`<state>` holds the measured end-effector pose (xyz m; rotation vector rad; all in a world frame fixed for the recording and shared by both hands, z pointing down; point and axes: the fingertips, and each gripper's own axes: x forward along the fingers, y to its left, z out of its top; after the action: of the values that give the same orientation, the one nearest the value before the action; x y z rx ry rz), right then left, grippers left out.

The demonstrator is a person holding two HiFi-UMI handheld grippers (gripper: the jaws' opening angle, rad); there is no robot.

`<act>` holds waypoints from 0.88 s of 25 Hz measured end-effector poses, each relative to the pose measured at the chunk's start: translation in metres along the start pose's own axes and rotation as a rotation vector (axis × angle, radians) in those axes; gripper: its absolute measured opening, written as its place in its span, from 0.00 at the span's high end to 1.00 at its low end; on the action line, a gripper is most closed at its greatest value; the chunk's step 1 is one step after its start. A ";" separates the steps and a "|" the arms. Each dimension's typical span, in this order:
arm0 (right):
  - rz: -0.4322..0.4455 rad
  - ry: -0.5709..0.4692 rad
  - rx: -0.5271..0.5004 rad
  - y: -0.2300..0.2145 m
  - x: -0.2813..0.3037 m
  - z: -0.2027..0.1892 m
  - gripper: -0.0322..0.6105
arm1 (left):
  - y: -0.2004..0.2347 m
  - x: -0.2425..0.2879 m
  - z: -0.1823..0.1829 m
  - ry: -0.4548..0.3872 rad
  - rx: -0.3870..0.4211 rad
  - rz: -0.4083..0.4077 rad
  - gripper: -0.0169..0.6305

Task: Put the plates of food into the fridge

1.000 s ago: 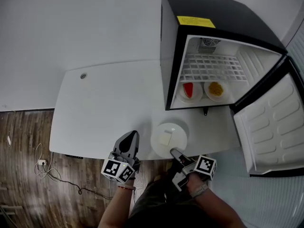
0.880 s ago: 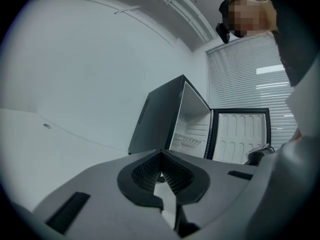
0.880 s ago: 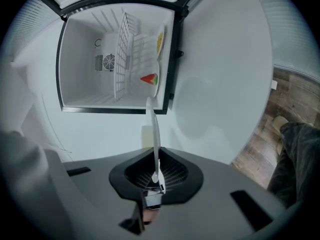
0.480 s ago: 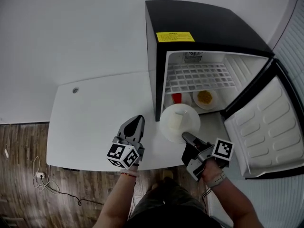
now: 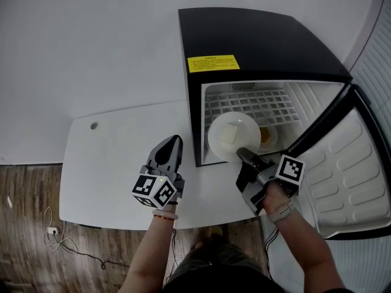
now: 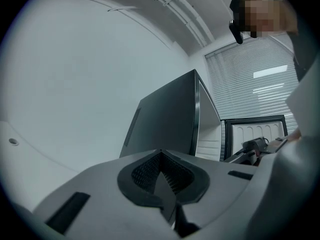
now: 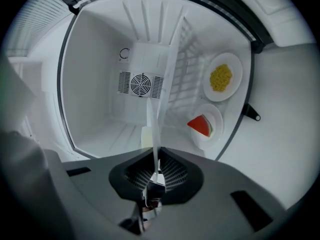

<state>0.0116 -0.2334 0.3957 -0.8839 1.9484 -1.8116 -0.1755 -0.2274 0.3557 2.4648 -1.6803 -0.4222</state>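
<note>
**Surface.** White table with rounded corners (image 5: 110, 157), with a small round grommet hole (image 5: 93, 126) well out to the left of the left jaws. A black mini fridge (image 5: 244, 35) stands on the table's right end. It carries a yellow label (image 5: 212, 63) on top, and its white-lined door (image 5: 348, 170) is swung wide, right of the right jaws.

**Room.** Plain white wall (image 5: 91, 41). Wood-pattern floor (image 5: 30, 224) with a loose cable (image 5: 55, 234). Slatted window blinds (image 6: 250, 79) show beyond the fridge.

**Fridge interior.** White liner, a white wire shelf (image 5: 269, 105) and a round fan vent (image 7: 140, 84) on the back wall, straight ahead of the right jaws. Two items are already inside, seen right of the jaws in the right gripper view:
- a white plate of yellow food (image 7: 222, 77);
- a white plate with a red wedge (image 7: 205, 126), nearer the jaws.

**Task item.** Round white plate (image 5: 244, 130) bearing one pale yellow rectangular block (image 5: 230, 133) near its middle. It is off the table, at the fridge's open mouth, and reaches forward from the right jaws. That gripper's own view shows it edge-on.

**Right gripper** (image 5: 241, 153). Jaws are clamped on the near rim of the round white plate.

**Left gripper** (image 5: 171, 144). Jaws are pressed together with nothing between them. It is over the table, with the fridge's black side wall ahead and to the right of the tips.
</note>
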 end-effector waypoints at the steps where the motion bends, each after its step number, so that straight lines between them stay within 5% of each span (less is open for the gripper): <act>1: 0.003 -0.001 0.012 0.001 0.005 0.003 0.92 | 0.000 0.004 0.003 -0.005 0.005 0.001 0.96; 15: 0.015 0.001 0.189 0.005 0.053 0.023 0.91 | 0.005 0.030 0.015 -0.037 0.039 0.019 0.96; 22: 0.008 -0.014 0.197 0.008 0.063 0.027 0.91 | 0.007 0.032 0.014 -0.041 0.038 0.027 0.96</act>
<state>-0.0201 -0.2941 0.3949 -0.8209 1.7261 -1.9462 -0.1747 -0.2591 0.3387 2.4737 -1.7508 -0.4449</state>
